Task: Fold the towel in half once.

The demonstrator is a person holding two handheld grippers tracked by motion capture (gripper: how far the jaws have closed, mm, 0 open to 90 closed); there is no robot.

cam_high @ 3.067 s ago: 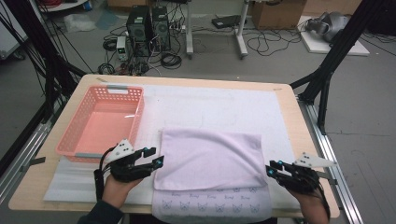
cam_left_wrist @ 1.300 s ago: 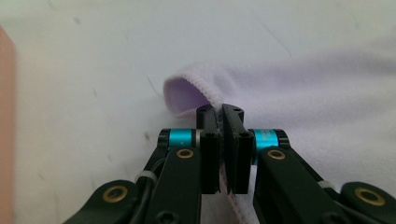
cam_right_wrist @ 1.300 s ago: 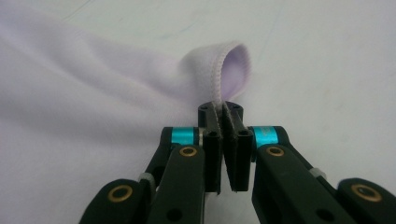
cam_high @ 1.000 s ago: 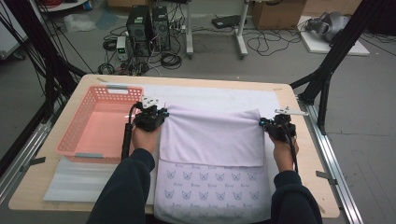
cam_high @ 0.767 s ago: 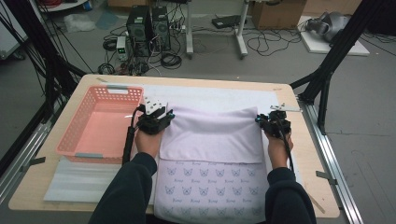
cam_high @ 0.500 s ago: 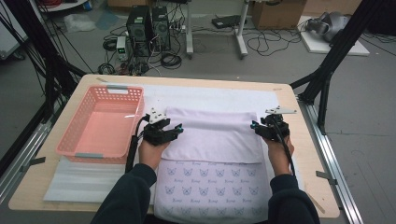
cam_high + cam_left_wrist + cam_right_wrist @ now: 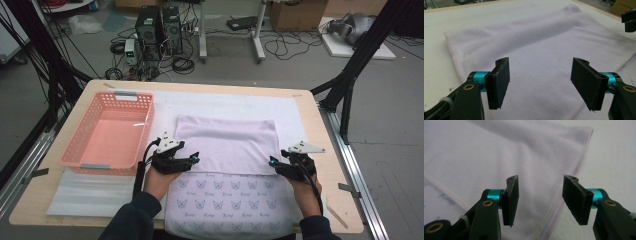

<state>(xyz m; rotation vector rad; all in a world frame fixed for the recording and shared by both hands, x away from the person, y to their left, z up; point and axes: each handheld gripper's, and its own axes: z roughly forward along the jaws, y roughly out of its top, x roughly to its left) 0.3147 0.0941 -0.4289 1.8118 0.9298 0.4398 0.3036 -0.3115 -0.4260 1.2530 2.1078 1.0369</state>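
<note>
Your L gripper [image 7: 540, 83] and R gripper [image 7: 540, 200]: jaws just opened wide, nothing held. Folded towel [image 7: 227, 145] edges lie beneath both; bare mat [image 7: 295, 112] outward of R fingers.

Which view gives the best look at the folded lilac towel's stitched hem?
The right gripper view: the folded lilac towel shows its stitched hem running close and sharp down its edge. The left gripper view shows the hem along another side and its plush surface. The high view shows the towel's whole outline, hem too small to read.
</note>
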